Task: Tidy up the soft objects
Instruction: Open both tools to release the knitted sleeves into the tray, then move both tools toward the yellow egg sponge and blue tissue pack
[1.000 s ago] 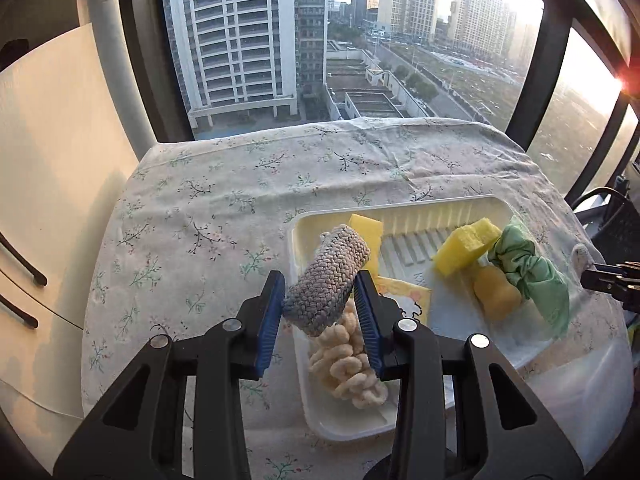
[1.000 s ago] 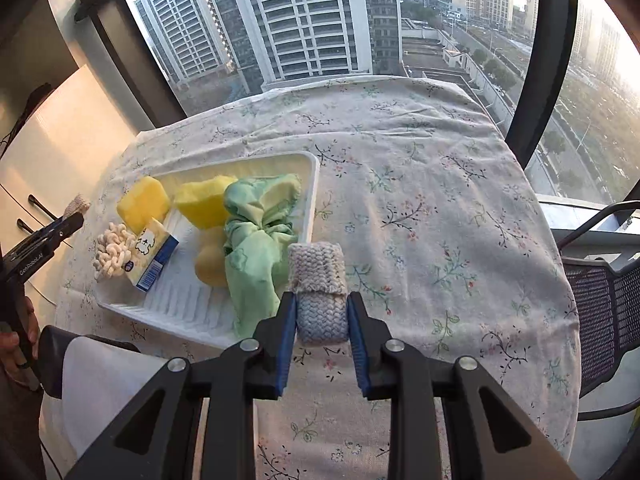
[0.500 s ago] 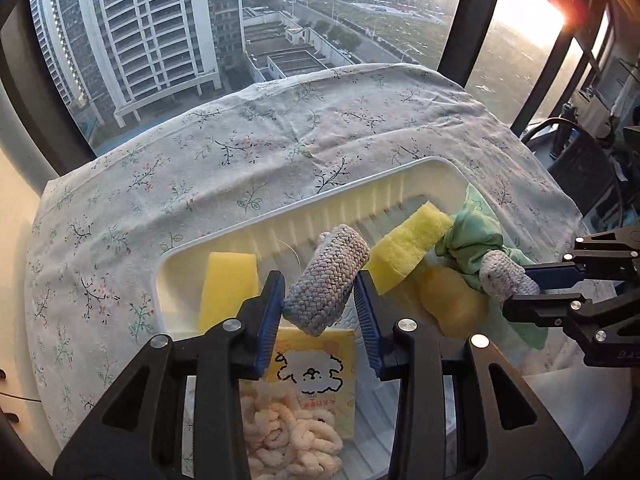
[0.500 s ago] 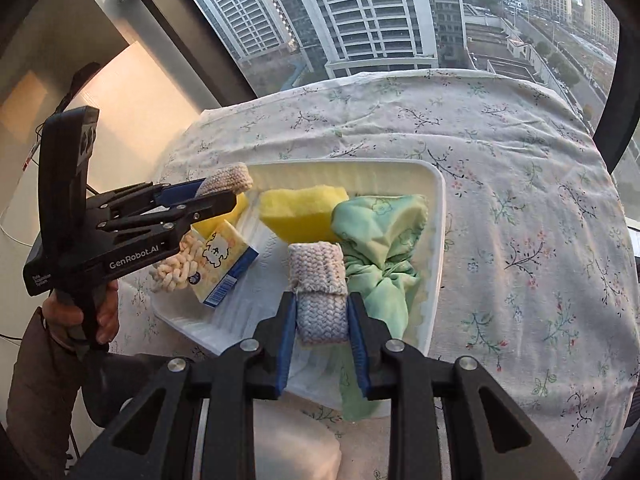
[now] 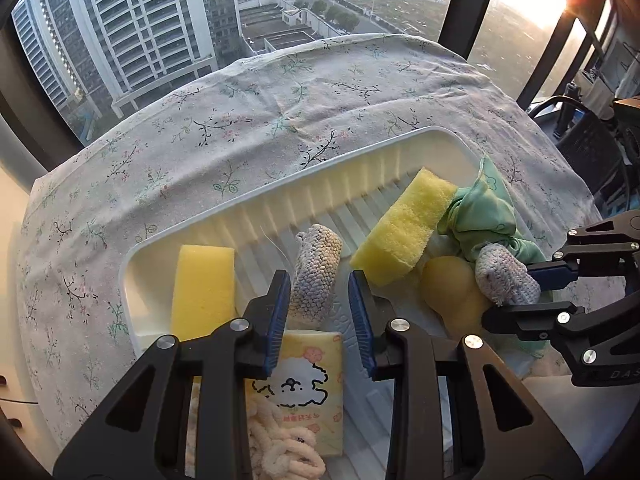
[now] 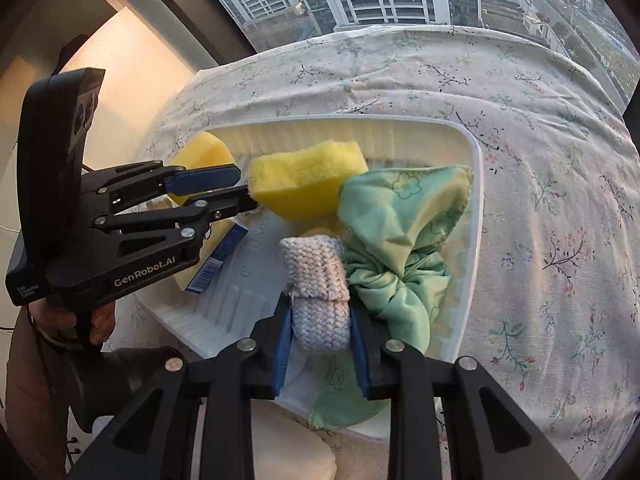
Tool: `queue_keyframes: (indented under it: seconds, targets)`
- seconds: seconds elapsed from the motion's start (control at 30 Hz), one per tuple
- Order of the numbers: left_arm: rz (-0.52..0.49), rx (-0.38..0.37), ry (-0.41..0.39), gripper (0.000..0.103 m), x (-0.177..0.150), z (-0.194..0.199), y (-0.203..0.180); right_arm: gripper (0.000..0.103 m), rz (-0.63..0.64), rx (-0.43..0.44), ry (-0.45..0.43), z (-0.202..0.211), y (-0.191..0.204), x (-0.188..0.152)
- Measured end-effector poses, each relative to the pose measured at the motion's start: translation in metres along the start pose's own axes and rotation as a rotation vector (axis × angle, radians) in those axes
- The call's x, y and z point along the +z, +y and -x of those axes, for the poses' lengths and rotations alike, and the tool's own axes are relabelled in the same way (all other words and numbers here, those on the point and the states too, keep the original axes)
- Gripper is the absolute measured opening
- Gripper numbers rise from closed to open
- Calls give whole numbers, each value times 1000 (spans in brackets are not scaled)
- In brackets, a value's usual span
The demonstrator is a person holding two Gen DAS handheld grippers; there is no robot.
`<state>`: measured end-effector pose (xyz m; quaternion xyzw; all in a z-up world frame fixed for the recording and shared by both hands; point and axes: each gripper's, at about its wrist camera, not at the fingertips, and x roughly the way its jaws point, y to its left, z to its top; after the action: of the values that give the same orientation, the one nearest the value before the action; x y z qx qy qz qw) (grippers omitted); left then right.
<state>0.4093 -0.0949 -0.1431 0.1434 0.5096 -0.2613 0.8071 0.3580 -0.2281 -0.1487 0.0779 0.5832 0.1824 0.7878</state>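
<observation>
Left tongs (image 5: 319,300) newly parted beside knit roll (image 5: 316,270); right tongs (image 6: 320,334) clamped on second roll (image 6: 318,294); "GenRobot.AI" at 9 o'clock.

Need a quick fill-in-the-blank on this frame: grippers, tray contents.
1. The right gripper is shut on a knitted ____.
2. The green cloth lies inside the white ____.
3. The left gripper stands ____ around the other knitted roll.
4. The sponge beside the green cloth is ____ in colour.

Missing: roll; tray; open; yellow
</observation>
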Motion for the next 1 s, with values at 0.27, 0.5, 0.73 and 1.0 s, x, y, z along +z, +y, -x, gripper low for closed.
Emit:
queue_keyframes:
  seconds: [0.27,0.5,0.73,1.0]
  targets:
    - [30,-9,-67,29,3,28,5,45,23,32,-16,12,7,-7]
    - [137,20,-221,56,-8,84,27,58,14,50,-120,54,9,-23]
    - [300,94,-269,56,-55,115,67,58,-66,0,-170,82,-14,-52]
    - [397,179,-255,57,-135,127,99,58,-150,-71,-150,84,-47,-100]
